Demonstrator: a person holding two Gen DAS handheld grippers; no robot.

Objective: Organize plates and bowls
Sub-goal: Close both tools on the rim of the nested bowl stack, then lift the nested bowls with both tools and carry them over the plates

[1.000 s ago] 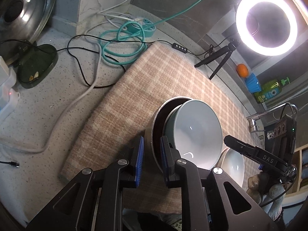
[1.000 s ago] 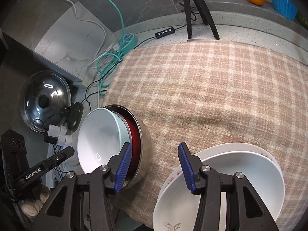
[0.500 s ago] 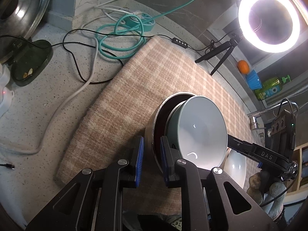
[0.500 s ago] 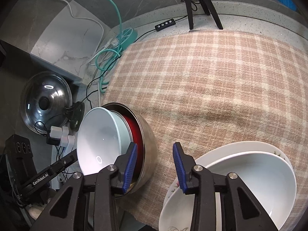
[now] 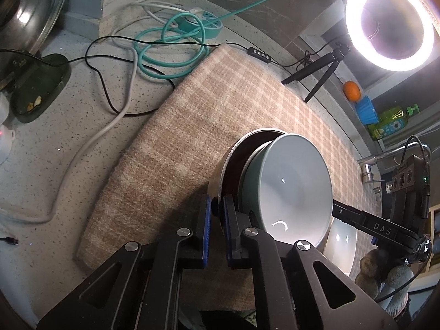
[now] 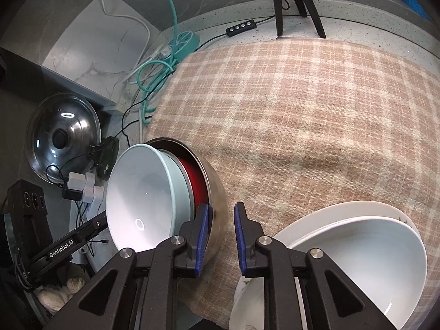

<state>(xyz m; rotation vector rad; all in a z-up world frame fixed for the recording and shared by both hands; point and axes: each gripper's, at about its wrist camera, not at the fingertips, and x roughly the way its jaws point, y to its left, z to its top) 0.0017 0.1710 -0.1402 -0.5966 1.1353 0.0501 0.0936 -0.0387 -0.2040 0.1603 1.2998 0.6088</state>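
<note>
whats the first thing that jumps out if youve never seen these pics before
The tilted stack of bowls at the near edge of the plaid cloth: a pale bowl nested in a red bowl inside a steel bowl. The left hand-held gripper pinches the steel rim, while the right hand-held gripper straddles the steel bowl's side, jaws apart. Next comes the glowing ring light at the counter's back, and the white bowls stacked lower right.
</note>
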